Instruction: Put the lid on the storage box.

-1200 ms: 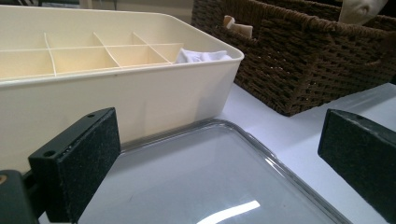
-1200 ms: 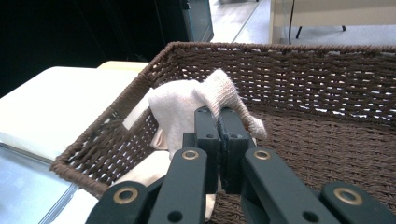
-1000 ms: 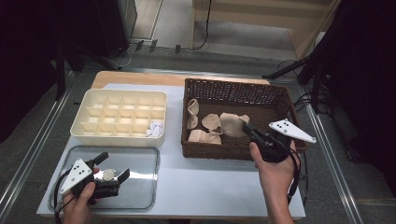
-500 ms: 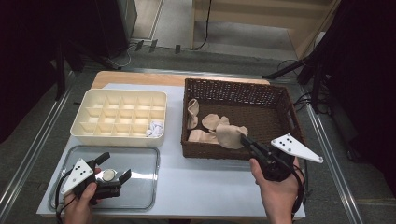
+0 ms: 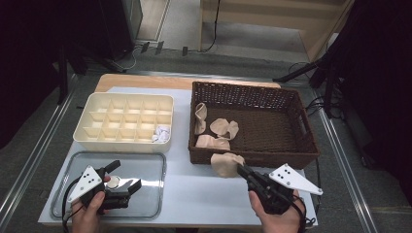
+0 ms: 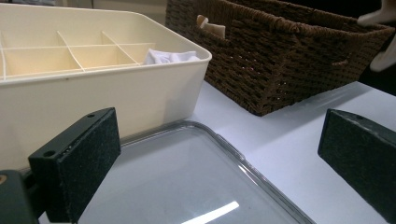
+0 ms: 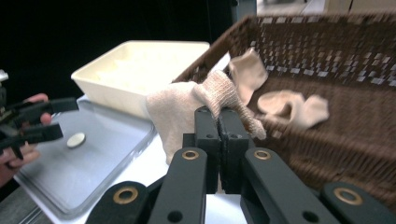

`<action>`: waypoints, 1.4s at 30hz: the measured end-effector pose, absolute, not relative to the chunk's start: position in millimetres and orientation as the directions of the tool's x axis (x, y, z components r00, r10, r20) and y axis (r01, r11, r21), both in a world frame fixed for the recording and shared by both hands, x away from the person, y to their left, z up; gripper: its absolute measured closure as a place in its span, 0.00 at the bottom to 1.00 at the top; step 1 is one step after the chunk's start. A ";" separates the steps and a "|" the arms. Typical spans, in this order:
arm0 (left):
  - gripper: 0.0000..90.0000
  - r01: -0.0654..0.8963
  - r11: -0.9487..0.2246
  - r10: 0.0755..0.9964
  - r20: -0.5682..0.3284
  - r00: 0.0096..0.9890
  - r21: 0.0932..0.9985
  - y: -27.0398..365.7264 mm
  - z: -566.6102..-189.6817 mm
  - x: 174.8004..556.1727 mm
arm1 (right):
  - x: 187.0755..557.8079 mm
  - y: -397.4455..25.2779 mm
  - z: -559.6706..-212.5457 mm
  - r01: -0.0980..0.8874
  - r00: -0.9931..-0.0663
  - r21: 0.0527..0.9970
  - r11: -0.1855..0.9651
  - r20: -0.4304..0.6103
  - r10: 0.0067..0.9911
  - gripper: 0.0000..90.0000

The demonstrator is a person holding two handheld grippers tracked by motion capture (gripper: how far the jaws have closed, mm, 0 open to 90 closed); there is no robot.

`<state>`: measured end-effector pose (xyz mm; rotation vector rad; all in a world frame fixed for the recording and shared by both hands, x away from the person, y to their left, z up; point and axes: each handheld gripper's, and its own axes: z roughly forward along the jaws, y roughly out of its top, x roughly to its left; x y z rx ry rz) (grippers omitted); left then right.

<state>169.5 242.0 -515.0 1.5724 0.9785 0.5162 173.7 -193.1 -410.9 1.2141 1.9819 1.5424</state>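
My right gripper (image 5: 241,170) is shut on a beige sock (image 5: 226,164), which hangs just outside the front wall of the brown wicker basket (image 5: 291,155). In the right gripper view the jaws (image 7: 218,116) pinch the sock (image 7: 187,109) at its top, and the rest droops to the left. Several more beige socks (image 5: 214,133) lie in the basket's left part. My left gripper (image 5: 121,182) stands open low over the clear tray (image 5: 150,165); its pads (image 6: 77,163) are wide apart with nothing between them.
A cream divided box (image 5: 124,104) sits behind the tray, with a white sock (image 5: 162,133) in its front right compartment. A small round disc (image 5: 114,182) lies in the tray. White table surface (image 5: 194,194) stretches between the tray and my right hand.
My right gripper has drawn back from inside the basket toward the table's front edge, carrying the beige sock over the basket's front wall. The left gripper has stayed put.
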 end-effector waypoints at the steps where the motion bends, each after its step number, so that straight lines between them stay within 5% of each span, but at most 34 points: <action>1: 0.00 0.307 0.005 0.811 -0.183 0.555 0.952 242.1 -515.0 169.4 | 173.2 -192.0 -416.5 0.417 -0.572 0.908 0.040 0.228 0.788 1.00; 19: 0.00 0.311 0.003 0.813 -0.184 0.552 0.950 244.5 -515.7 169.5 | 181.8 -184.2 -503.6 0.522 -0.529 0.851 0.062 0.266 0.806 1.00; 22: 0.00 0.312 0.003 0.810 -0.185 0.556 0.950 245.1 -516.3 169.9 | 183.2 -184.8 -504.2 0.511 -0.543 0.855 0.090 0.240 0.804 0.96; 25: 0.00 0.310 0.010 0.809 -0.189 0.556 0.951 245.9 -516.8 169.9 | 183.2 -186.5 -499.9 0.489 -0.556 0.870 0.059 0.259 0.790 0.81; 36: 0.00 0.307 0.016 0.807 -0.193 0.558 0.952 246.9 -514.5 166.7 | 190.6 -192.9 -470.5 0.443 -0.553 0.895 0.058 0.222 0.803 0.79; 42: 0.00 0.310 0.004 0.804 -0.187 0.565 0.951 243.4 -515.2 166.3 | 186.3 -193.3 -486.2 0.494 -0.538 0.867 0.065 0.246 0.806 0.74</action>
